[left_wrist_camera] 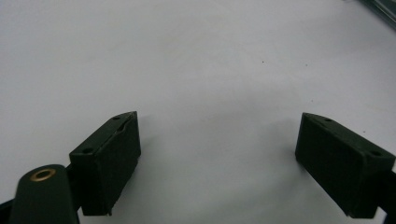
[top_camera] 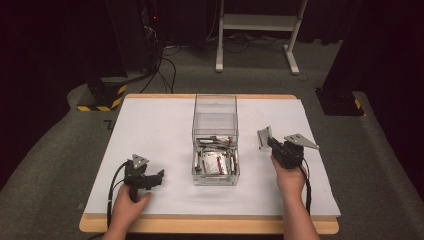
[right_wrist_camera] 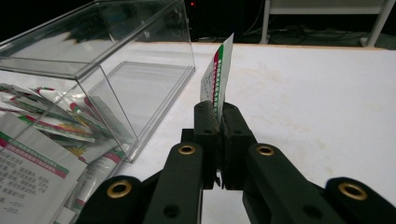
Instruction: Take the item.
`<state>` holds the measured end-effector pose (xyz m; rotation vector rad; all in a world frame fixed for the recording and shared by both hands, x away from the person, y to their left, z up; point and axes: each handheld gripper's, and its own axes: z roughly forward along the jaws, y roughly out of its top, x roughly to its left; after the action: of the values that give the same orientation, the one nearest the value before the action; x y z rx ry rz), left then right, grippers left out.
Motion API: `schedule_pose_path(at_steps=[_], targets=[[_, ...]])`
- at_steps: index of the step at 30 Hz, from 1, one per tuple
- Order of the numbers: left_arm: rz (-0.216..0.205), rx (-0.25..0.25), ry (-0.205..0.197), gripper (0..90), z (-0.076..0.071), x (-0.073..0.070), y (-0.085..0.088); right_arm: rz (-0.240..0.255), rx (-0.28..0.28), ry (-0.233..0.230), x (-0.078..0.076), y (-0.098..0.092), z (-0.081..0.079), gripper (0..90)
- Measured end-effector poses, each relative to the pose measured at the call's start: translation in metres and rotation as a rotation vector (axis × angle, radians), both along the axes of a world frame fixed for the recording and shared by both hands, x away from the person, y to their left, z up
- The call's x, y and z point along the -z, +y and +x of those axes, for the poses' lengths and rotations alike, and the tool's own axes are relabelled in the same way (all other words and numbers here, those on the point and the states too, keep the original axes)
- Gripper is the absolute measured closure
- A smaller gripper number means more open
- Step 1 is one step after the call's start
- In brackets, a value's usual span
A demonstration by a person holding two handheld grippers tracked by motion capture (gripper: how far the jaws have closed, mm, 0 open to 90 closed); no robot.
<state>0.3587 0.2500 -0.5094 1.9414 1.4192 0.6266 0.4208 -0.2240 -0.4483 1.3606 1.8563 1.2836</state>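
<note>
High view: the right hand-held gripper point(top_camera: 272, 142) hovers at about three o'clock from the clear box point(top_camera: 215, 145), just beside its right wall, and it pinches a small sachet point(top_camera: 264, 137) that stands up out of the jaws. The box stands at the middle of the white-covered bench point(top_camera: 150, 130) and already holds a loose heap of similar sachets point(top_camera: 215, 161) in its near half. The left hand-held gripper point(top_camera: 159, 176) rests low at about eight o'clock from the box, well apart from it.

Left gripper view: its two jaws stand wide apart over bare bench surface, with nothing between them. It is best kept parked there, out of the way.

Right gripper view: the jaws are pressed together on the sachet's point(right_wrist_camera: 217, 74) lower edge, and the sachet rises nearly upright, at twelve o'clock from the pads. The box wall point(right_wrist_camera: 154, 84) lies at about ten o'clock, and the sachets inside point(right_wrist_camera: 42, 135) show through it.

The step looks like dropping this sachet into the box. To do it well, I would lift until the sachet's lower edge clears the rim, carry it over the open top, and open only once it is above the heap. The grip is on a thin edge, so a slow, steady move should keep the sachet from swinging or catching on the wall.
</note>
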Motion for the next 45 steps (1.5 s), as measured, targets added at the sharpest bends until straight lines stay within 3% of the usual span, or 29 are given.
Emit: schedule_pose_path(at_steps=[12, 30, 34, 37, 40, 45], targets=[[0.000, 0.000, 0.000, 14.3, 0.000, 0.000, 0.000, -0.019, 0.012, 0.060, 0.013, -0.001, 0.007, 87.8], [0.000, 0.000, 0.000, 14.3, 0.000, 0.000, 0.000, -0.031, 0.029, 0.109, 0.023, -0.005, 0.014, 87.3], [0.000, 0.000, 0.000, 14.3, 0.000, 0.000, 0.000, -0.043, 0.055, 0.111, 0.024, -0.009, 0.015, 80.8], [0.000, 0.000, 0.000, 14.3, 0.000, 0.000, 0.000, -0.045, 0.098, 0.115, 0.023, -0.011, 0.015, 65.8], [0.001, 0.000, 0.000, 14.3, 0.000, 0.000, 0.000, -0.054, 0.121, 0.103, 0.021, -0.014, 0.014, 58.2], [0.000, 0.000, 0.000, 14.3, 0.000, 0.000, 0.000, -0.057, 0.148, 0.084, 0.016, -0.020, 0.010, 54.0]])
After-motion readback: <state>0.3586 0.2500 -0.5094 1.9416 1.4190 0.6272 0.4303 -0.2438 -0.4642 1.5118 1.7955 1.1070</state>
